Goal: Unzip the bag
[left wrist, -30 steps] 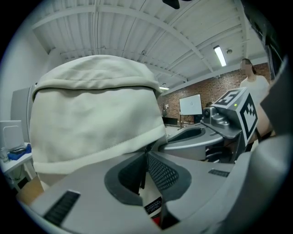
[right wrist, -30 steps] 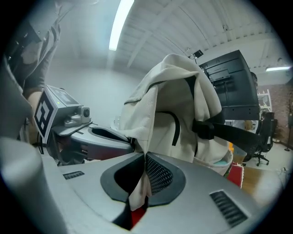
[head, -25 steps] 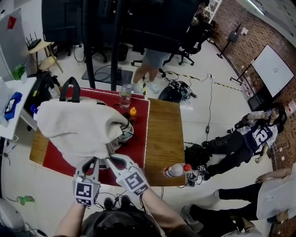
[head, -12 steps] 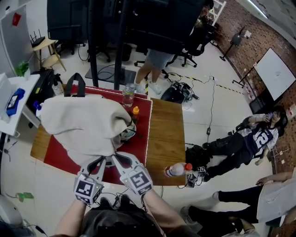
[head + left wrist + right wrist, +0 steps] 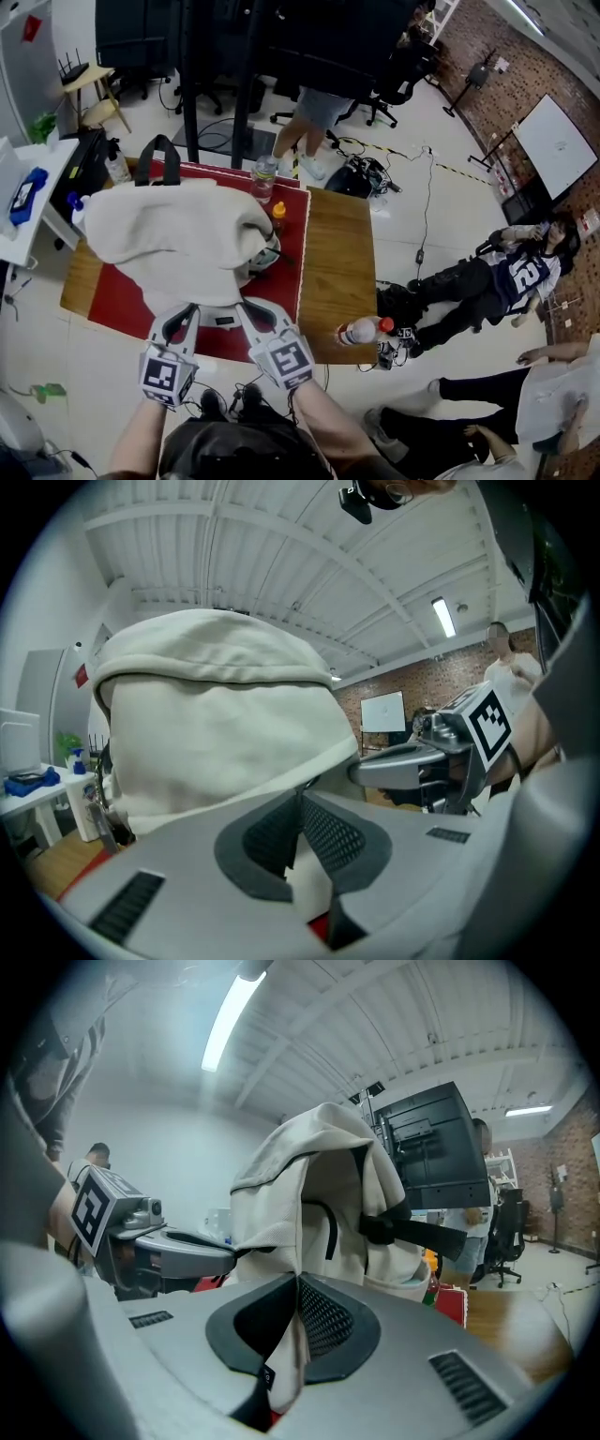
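Observation:
A cream cloth bag (image 5: 178,239) with black handles (image 5: 159,155) lies on a red mat (image 5: 112,300) on the wooden table (image 5: 337,253). Both grippers hold its near edge, side by side. My left gripper (image 5: 190,309) is shut on a fold of cream fabric (image 5: 305,878); the bag (image 5: 216,724) bulges just beyond its jaws (image 5: 300,803). My right gripper (image 5: 246,306) is shut on cream fabric with a small black tag (image 5: 267,1377), and the bag (image 5: 309,1185) with a black strap (image 5: 422,1234) rises behind the jaws (image 5: 297,1288). No zipper slider shows.
A clear water bottle (image 5: 264,178) and an orange-capped bottle (image 5: 278,214) stand at the mat's far right. Another bottle (image 5: 361,330) lies at the table's near right corner. A person (image 5: 314,117) stands beyond the table; others sit on the floor at right. A white side table (image 5: 28,192) is at left.
Both grippers keep their hold on the bag's near edge and have spread slightly apart. The bag's near edge is drawn a little flatter toward me.

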